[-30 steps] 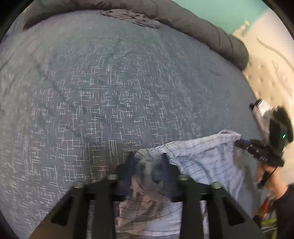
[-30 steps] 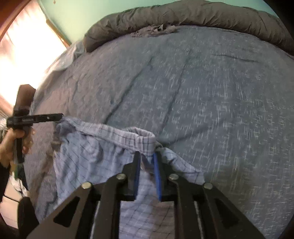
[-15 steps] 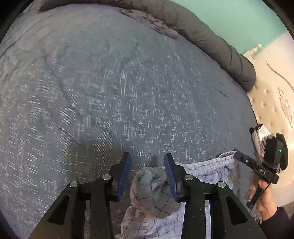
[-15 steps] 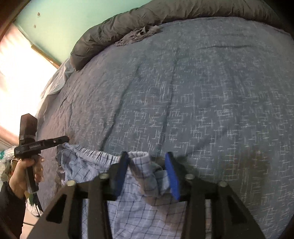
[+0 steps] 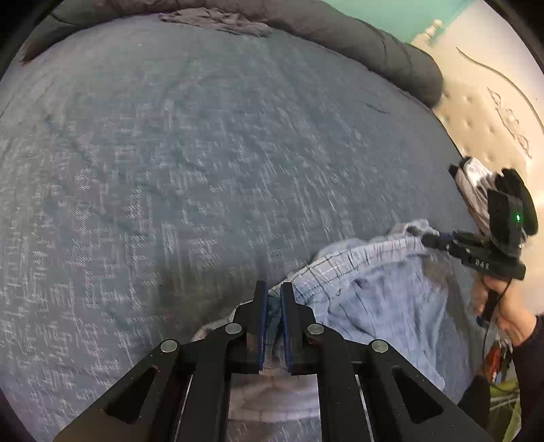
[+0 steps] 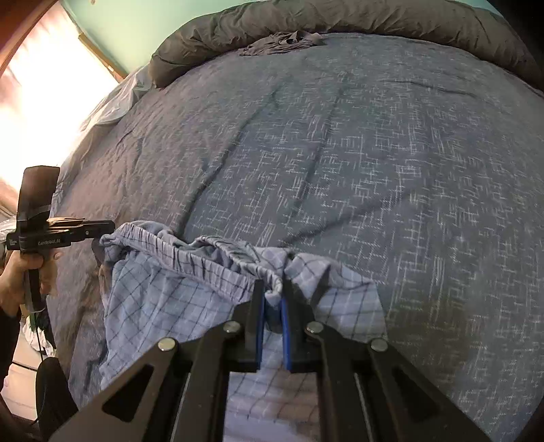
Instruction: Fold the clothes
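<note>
Nearest, the left gripper (image 5: pixel 271 289) and the right gripper (image 6: pixel 271 287) each pinch the gathered waistband of the light blue checked shorts (image 6: pixel 176 292), which hang over the near edge of the blue bedspread (image 6: pixel 340 153), a rolled dark duvet (image 6: pixel 340 17) beyond.

The shorts (image 6: pixel 176 292) lie at the near edge of the bed (image 6: pixel 340 153), waistband stretched between the two grippers: the left gripper (image 5: pixel 271 295) grips one end, the right gripper (image 6: pixel 271 295) the other. Behind them, across the bed, the rolled duvet (image 6: pixel 340 20) runs along the far side, with a crumpled garment (image 6: pixel 282 40) just before it.
</note>
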`<state>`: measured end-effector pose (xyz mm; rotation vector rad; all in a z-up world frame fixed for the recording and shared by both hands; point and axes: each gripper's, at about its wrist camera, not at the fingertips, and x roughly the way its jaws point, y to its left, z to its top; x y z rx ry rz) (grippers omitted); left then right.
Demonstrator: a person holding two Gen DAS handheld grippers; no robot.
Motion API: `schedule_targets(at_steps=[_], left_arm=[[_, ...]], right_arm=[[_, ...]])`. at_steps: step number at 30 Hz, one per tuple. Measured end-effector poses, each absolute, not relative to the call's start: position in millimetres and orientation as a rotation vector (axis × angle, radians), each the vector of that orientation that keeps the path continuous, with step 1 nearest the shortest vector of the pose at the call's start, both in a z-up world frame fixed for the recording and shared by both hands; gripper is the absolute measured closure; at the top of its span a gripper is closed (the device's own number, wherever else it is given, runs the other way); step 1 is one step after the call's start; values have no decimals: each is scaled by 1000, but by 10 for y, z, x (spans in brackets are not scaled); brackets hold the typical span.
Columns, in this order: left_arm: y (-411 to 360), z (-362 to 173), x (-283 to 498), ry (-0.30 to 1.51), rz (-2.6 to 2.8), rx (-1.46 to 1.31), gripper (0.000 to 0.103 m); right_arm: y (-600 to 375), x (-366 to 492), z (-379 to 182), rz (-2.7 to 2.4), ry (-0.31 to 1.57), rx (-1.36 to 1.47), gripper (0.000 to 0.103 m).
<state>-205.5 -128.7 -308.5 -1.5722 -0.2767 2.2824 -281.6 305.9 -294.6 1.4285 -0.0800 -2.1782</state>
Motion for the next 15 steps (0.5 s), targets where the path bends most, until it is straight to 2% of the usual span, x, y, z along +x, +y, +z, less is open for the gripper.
schedule_targets(at_steps=[10,12,15], left_arm=[[-1252,-2961,-2130,-346,2314,-1531,81],[-1271,-2954,-2128,-378,2315,-1528,72],[-1225,-2977,-2117,-379,2303,-1529,71]], right_arm=[[3169,-2657,-2933,-2171,-52,1423,95],[3158,-2633,-2933,-2164,-43,1421,95],[3104,-2613,-2948,-2147,-24,1422,95]])
